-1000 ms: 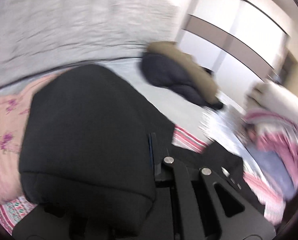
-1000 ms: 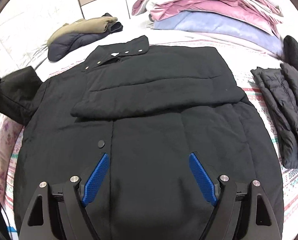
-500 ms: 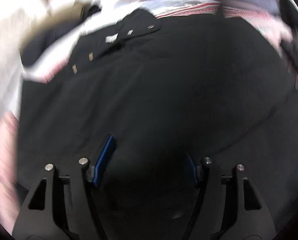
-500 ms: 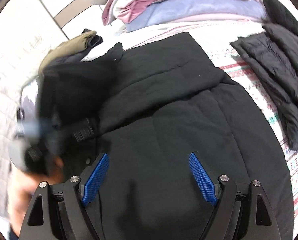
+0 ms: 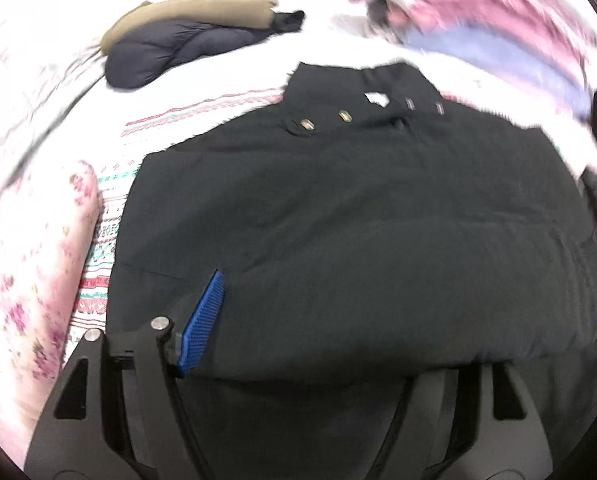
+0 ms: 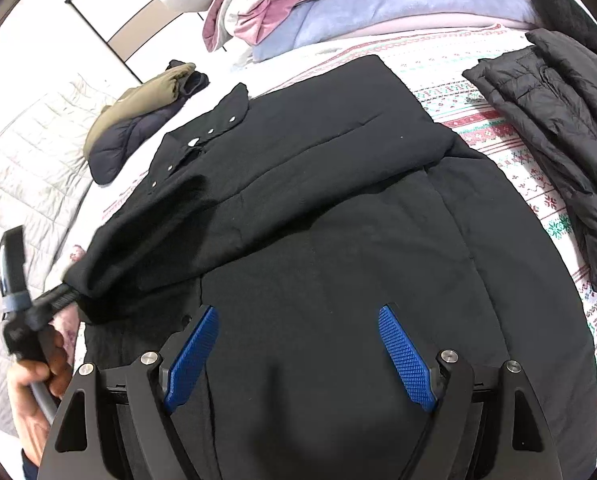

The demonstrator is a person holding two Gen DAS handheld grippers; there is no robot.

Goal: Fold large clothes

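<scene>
A large black padded coat [image 6: 338,208] lies flat on the bed, collar with snaps [image 6: 202,140] toward the far left. Both sleeves are folded across its chest. My right gripper [image 6: 298,348] is open and empty, hovering over the coat's lower half. In the left wrist view the coat [image 5: 358,220] fills the middle; my left gripper [image 5: 330,320] is open, its left blue pad [image 5: 202,320] showing, its right finger hidden behind the folded sleeve [image 5: 418,300]. The left gripper also shows in the right wrist view [image 6: 18,304], held in a hand at the sleeve cuff.
An olive and navy jacket [image 6: 138,120] lies folded at the far left of the bed. Pink and blue quilts [image 6: 358,4] are stacked at the head. Black puffer jackets [image 6: 558,140] lie on the right. A pink floral pillow [image 5: 30,280] is on the left.
My left gripper carried the left sleeve across the coat's chest, let it go and opened. It has drawn back toward the left. My right gripper stayed open and swung its view rightward.
</scene>
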